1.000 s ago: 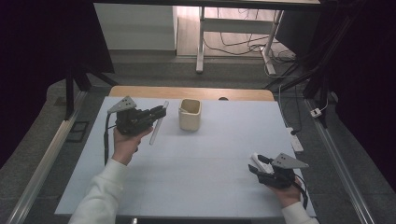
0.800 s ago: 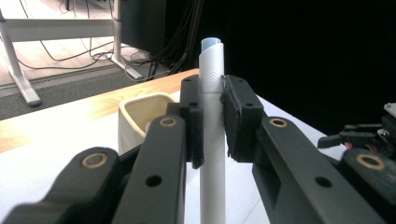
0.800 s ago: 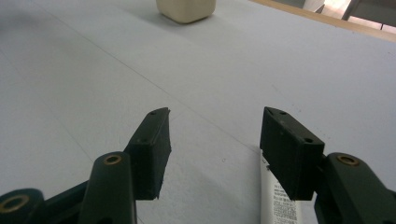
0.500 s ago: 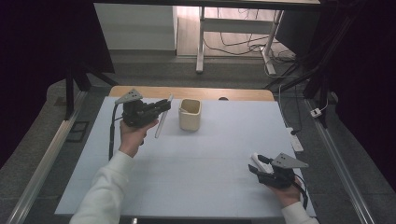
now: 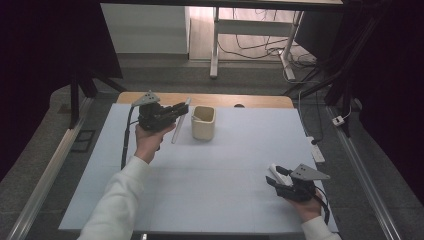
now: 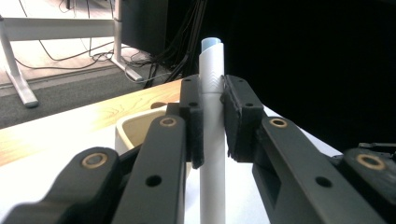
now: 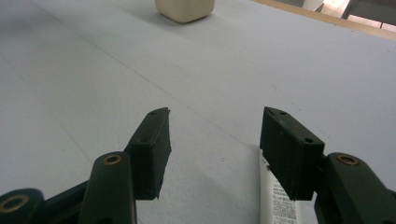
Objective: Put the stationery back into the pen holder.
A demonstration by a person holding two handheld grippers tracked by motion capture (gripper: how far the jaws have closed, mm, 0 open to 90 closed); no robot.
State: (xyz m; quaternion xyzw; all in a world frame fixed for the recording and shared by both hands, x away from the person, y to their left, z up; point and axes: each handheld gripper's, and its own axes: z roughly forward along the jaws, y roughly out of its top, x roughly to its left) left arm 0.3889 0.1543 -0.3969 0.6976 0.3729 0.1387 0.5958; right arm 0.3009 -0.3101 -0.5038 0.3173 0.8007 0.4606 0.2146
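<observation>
Left gripper [image 5: 181, 106] with tube [image 5: 180, 127], farther right now

Left gripper [image 5: 177, 109] fingers [image 6: 196, 126] clamped, raised; right gripper [image 5: 275, 176] fingers [image 7: 152, 149] apart, low.

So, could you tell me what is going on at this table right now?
A person works with a gripper in each hand. The left gripper is shut on a long white tube, holding it just beside the cream cup near the far edge of the white table. The right gripper rests low at the near right with its jaws open and nothing between them; a small white tube lies on the table by one jaw.
</observation>
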